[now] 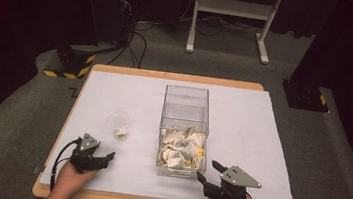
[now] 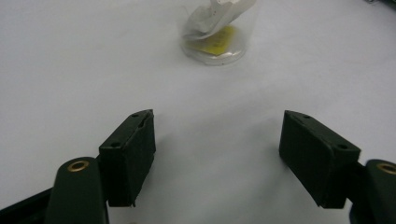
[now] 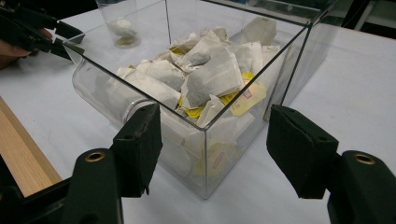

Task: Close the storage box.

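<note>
I read the left gripper (image 1: 107,158) as released, jaws wide w/ nothing between, resting near the table's (image 1: 243,117) front-left edge, aimed at the small clear cup (image 1: 118,124) holding one tea bag. The right gripper (image 1: 209,172) is also spread wide, empty, just beside the front corner of the clear box (image 1: 184,130), approx. centre of table, w/ tea bags (image 3: 205,74) piled in its near half.

Right gripper (image 3: 212,140) agape before tea-bag box (image 3: 196,126)

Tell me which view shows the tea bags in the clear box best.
The right gripper view: the tea bags sit close, piled inside the clear box. The high view shows them small and distant; the left gripper view faces the cup instead.
</note>
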